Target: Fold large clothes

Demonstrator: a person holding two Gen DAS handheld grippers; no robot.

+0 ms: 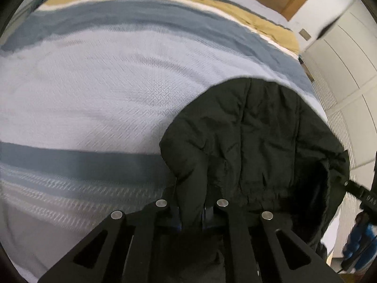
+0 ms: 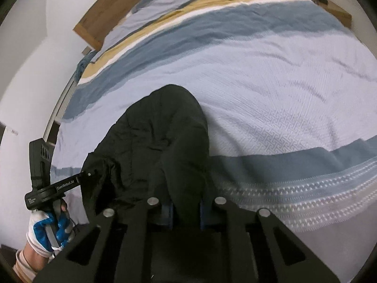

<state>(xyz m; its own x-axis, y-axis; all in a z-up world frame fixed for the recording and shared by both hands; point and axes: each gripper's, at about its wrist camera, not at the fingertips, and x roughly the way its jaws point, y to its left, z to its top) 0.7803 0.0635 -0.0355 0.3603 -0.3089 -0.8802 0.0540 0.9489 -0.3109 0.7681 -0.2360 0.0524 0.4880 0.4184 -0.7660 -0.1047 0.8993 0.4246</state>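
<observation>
A black quilted jacket [image 1: 259,136] hangs between my two grippers above the bed. In the left wrist view my left gripper [image 1: 192,214] is shut on a fold of the jacket, which rises straight out from between its fingers. The right gripper's arm shows at the far right edge [image 1: 358,188], gripping the jacket's other side. In the right wrist view my right gripper [image 2: 186,214] is shut on a fold of the same jacket [image 2: 165,136]. The left gripper [image 2: 92,173] shows at the left, held by a gloved hand [image 2: 47,226], its tip buried in the jacket.
A bed with a striped cover [image 1: 106,89] in pale blue, grey-blue, white and mustard bands lies below, also in the right wrist view [image 2: 271,75]. A wooden headboard [image 2: 113,7] stands at the far end. White cabinet doors [image 1: 348,70] stand beside the bed.
</observation>
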